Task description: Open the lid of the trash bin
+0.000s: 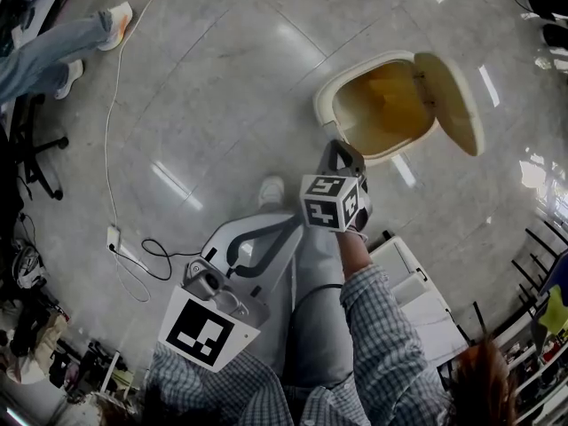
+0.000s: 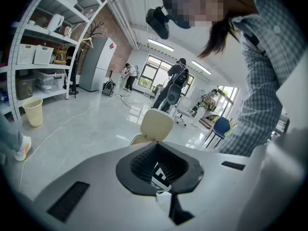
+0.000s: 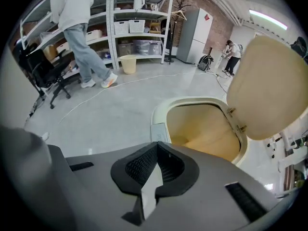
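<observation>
The cream trash bin [image 1: 330, 93] stands on the floor with its lid [image 1: 451, 103] swung up and back, and the yellowish inside shows. My right gripper [image 1: 343, 153] hangs just before the bin's near rim, shut, with nothing between its jaws. In the right gripper view the open bin [image 3: 160, 113] and raised lid [image 3: 269, 85] lie right ahead of that gripper [image 3: 156, 166]. My left gripper [image 1: 298, 224] is held low by my legs, shut and empty. The left gripper view shows the upright lid [image 2: 156, 125] beyond the left gripper [image 2: 161, 166].
A white cable [image 1: 111, 140] runs across the grey floor to a power strip [image 1: 114, 238]. A person's legs [image 1: 53, 47] stand at the far left beside an office chair [image 1: 35, 162]. A white box [image 1: 417, 287] sits at my right. Shelves [image 3: 134, 28] and a small basket [image 3: 128, 64] line the far wall.
</observation>
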Demonstrator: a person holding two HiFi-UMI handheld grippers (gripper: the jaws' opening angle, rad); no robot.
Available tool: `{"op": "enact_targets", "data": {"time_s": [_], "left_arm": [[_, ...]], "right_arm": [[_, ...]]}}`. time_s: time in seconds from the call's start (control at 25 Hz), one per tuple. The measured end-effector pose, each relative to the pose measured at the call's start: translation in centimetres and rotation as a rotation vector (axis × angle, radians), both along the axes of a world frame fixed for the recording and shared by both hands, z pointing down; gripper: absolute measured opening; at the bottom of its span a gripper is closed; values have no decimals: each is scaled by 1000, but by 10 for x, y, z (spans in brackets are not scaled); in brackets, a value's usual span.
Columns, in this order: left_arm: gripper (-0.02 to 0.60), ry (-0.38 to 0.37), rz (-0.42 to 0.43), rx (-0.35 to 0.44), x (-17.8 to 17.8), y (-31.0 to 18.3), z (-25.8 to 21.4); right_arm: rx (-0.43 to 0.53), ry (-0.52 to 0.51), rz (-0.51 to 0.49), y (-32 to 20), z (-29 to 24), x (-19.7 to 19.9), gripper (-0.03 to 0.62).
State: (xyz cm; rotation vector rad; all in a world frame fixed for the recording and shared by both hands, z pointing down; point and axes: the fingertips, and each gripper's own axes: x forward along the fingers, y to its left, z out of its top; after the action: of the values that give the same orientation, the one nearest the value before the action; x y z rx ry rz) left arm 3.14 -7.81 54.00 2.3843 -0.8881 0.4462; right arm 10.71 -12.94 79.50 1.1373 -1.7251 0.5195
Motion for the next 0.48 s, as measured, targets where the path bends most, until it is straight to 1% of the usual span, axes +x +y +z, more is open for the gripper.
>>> {"op": "enact_targets", "data": {"time_s": [0.28,0.36,0.48], "left_arm": [[5,4,2,7,-8,1,-2],[5,8,7,6,-10,3,-3],[5,11,25,12,-11,6,-5]], "right_arm": [[3,-12,10,-2,-1,2,18],[-2,-54,43,-3,-2,4,18],[-12,-173,116,-1,-6,8,18]]}}
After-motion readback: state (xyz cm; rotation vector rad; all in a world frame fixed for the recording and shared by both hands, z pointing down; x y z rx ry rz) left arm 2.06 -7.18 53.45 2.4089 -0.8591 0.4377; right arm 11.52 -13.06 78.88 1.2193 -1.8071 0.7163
